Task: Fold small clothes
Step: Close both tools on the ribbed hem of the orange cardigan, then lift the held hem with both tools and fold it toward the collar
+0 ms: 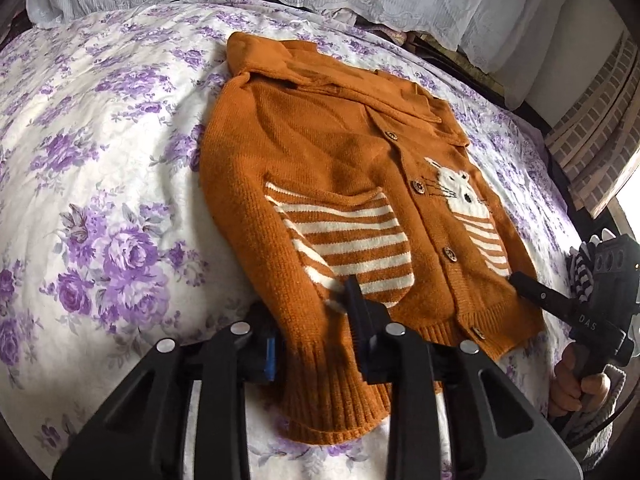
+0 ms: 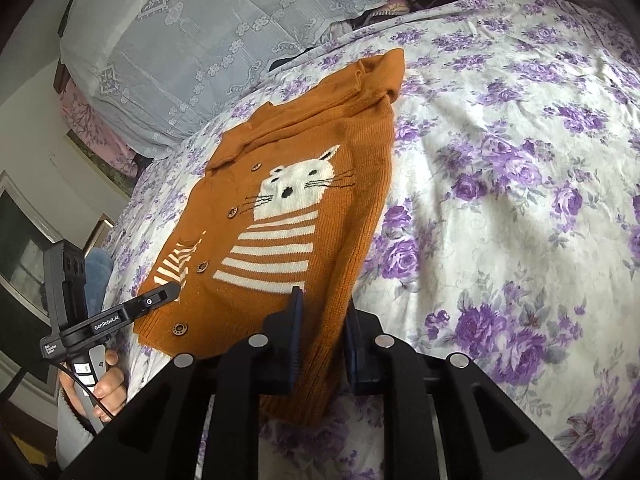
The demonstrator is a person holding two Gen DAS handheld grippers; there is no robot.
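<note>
An orange knit cardigan (image 1: 340, 160) with a white cat and white stripes lies face up and buttoned on the bed, collar away from me. In the left wrist view my left gripper (image 1: 312, 336) is shut on the sleeve that runs down the cardigan's left side, just above its ribbed cuff (image 1: 332, 408). In the right wrist view my right gripper (image 2: 322, 336) is shut on the other sleeve of the cardigan (image 2: 320, 152), near its cuff (image 2: 296, 396). Each gripper also shows in the other's view, at the hem corners: the right gripper (image 1: 524, 286), the left gripper (image 2: 168, 292).
A white bedspread (image 1: 100, 160) with purple roses spreads out on both sides of the cardigan (image 2: 500, 160). Lace-covered bedding (image 2: 180, 40) is piled at the head of the bed. A person's hands (image 1: 576, 380) (image 2: 108, 388) hold the gripper handles at the near edge.
</note>
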